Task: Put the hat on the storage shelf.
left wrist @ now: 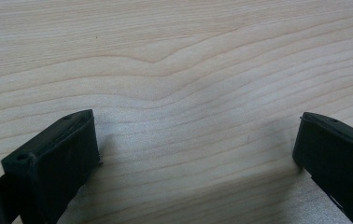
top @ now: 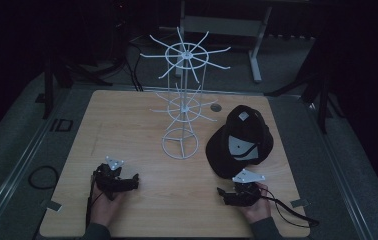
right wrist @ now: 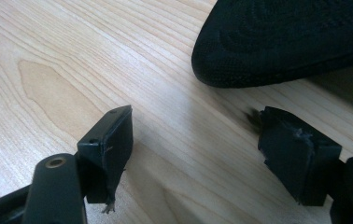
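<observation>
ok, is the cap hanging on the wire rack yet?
No, the cap lies flat on the table, beside the foot of the white wire rack.

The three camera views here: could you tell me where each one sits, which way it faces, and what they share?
High view: above the person's side, looking forward and down on the table, white wire rack and black cap; forearms, left gripper, right gripper.
Left gripper view: rides the left gripper, facing bare wood; its open jaws.
Right gripper view: rides the right gripper, facing the cap's brim; its open jaws.
Shared: high and right gripper views both show the cap.
</observation>
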Tool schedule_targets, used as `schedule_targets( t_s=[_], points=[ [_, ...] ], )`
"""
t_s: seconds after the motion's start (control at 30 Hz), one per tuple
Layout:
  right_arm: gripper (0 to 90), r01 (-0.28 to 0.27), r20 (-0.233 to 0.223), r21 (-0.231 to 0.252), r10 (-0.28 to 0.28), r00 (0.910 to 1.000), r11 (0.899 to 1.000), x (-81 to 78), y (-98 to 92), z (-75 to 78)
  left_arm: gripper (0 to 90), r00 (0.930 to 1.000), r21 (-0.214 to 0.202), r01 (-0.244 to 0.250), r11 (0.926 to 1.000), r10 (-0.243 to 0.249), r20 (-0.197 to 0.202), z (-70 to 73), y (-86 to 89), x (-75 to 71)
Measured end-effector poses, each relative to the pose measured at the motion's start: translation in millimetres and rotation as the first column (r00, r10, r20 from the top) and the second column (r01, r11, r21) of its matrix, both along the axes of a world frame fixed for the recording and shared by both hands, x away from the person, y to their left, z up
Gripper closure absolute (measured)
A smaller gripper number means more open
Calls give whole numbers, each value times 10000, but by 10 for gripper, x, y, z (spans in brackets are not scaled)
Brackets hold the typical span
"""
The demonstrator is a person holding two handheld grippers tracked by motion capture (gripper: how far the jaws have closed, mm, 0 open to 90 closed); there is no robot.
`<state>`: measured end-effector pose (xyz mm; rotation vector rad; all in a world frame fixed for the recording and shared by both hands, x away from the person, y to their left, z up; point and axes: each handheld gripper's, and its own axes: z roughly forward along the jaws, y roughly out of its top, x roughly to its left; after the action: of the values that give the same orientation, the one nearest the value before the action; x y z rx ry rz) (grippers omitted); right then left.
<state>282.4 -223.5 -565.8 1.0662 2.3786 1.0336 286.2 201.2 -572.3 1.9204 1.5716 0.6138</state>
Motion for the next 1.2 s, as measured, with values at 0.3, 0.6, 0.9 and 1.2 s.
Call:
schedule_targets(
  t_s=[0.3, 0.6, 0.9, 1.2],
  points=[
    [256, 94, -53, -66, -94, 9999, 9999, -9, 8, 6, 2, 10000, 21, 8, 10000, -8, -7, 1, 1, 0],
    [262, 178, -145, -128, -180, 9997, 9998, -8, 18, 18, 2, 10000, 7, 0, 10000, 0, -6, 0, 0, 0],
    [278, 880, -622, 554, -845, 9945, 9946, 21, 0, 63, 2, 10000, 8, -10, 10000, 11, -1, 0, -1, -1],
    [304, 1512, -524, 1167, -1460, 9879, 9816, 54, -29, 125, 2, 10000, 7, -10, 10000, 10, 0, 0, -1, 0]
  ],
)
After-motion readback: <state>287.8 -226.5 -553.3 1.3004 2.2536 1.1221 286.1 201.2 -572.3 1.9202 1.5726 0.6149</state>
